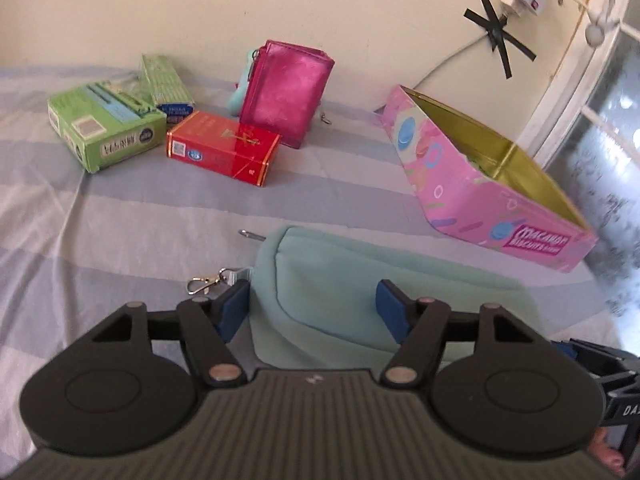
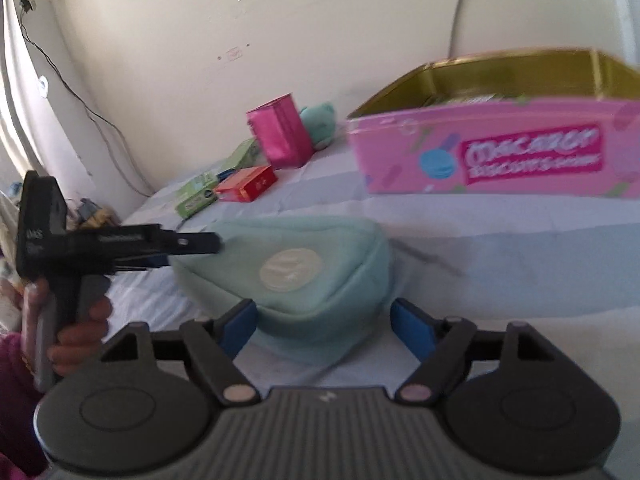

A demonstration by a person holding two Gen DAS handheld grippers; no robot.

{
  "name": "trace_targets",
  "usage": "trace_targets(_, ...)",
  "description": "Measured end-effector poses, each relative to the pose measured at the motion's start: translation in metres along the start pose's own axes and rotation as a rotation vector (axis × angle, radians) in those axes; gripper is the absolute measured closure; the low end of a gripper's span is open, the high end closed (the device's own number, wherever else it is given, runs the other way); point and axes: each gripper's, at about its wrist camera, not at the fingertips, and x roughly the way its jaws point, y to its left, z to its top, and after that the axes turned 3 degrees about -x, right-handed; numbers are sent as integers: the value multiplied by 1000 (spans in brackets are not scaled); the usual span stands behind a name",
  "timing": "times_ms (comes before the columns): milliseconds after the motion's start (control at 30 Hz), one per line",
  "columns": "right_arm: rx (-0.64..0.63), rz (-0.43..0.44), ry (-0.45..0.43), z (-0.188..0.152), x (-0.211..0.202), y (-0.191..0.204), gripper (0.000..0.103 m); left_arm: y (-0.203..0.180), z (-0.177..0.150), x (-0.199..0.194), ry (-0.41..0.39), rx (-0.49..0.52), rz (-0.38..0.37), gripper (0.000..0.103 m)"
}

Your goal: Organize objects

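Left gripper open astride the mint pouch on the bed, right gripper open at its other end, pink tin just beyond the pouch.

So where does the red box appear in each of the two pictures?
Left wrist view: the red box lies left of centre in the upper half, just in front of the magenta wallet.
Right wrist view: the red box is small, left of centre, below the magenta wallet.
Shared landmark: the pink tin, to the right of the box in both views.
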Motion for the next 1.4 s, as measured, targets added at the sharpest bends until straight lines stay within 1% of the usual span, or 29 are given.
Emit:
trace_targets(67,-59,-25,-9,-1,1,7,32,-2,-2,-4,-9,13,18,37)
trace_targets(133,-66,-25,-20,-2,-2,8,35,-3,-2,-8,-4,1,18,38)
trace_targets(200,-64,-27,-42,-2,-8,6,35,-6,-1,-11,4,-13,5,38)
trace_targets(333,-71,-27,-133,8,-37,-1,35,-25,8,-21,-22,-24,-34,38)
trace_targets(400,-76,-41,-191,19,-54,-5,35,-39,20,-23,-43,-26,-66,38)
trace_targets(467,-83,-63,-255,29,-70,-13,35,-57,35,-21,-75,-5,-92,38)
trace_targets(533,-87,-96,-311,41,-83,-25,35,-81,50,-14,-103,28,-110,38)
trace_targets(633,-62,-145,-369,58,-93,-49,35,-116,69,4,-138,93,-130,37)
trace_targets(700,-35,-197,-393,69,-93,-70,35,-136,80,23,-130,126,-148,38)
trace_targets(767,-5,-253,-395,80,-86,-91,35,-155,89,45,-104,153,-158,38)
trace_targets(867,58,-284,-371,94,-72,-126,36,-179,98,77,-91,210,-119,37)
trace_targets(900,72,-290,-371,98,-69,-134,37,-184,102,88,-85,215,-104,37)
trace_targets(1000,64,-369,-355,114,-50,-151,36,-194,114,120,-42,202,-79,37)
trace_targets(1067,56,-435,-364,123,-40,-159,32,-203,119,136,-51,233,-46,37)
trace_targets(1133,12,-524,-393,126,-30,-162,23,-213,116,147,-94,296,35,37)
trace_targets(1167,-10,-556,-401,126,-28,-160,20,-215,115,150,-97,312,50,37)
trace_targets(1200,-15,-564,-410,126,-27,-160,18,-215,114,150,-92,319,50,37)
trace_targets(1300,5,-528,-426,116,-39,-161,20,-219,103,145,-89,365,58,37)
trace_targets(1400,18,-526,-437,109,-52,-156,20,-224,90,135,-101,412,82,37)
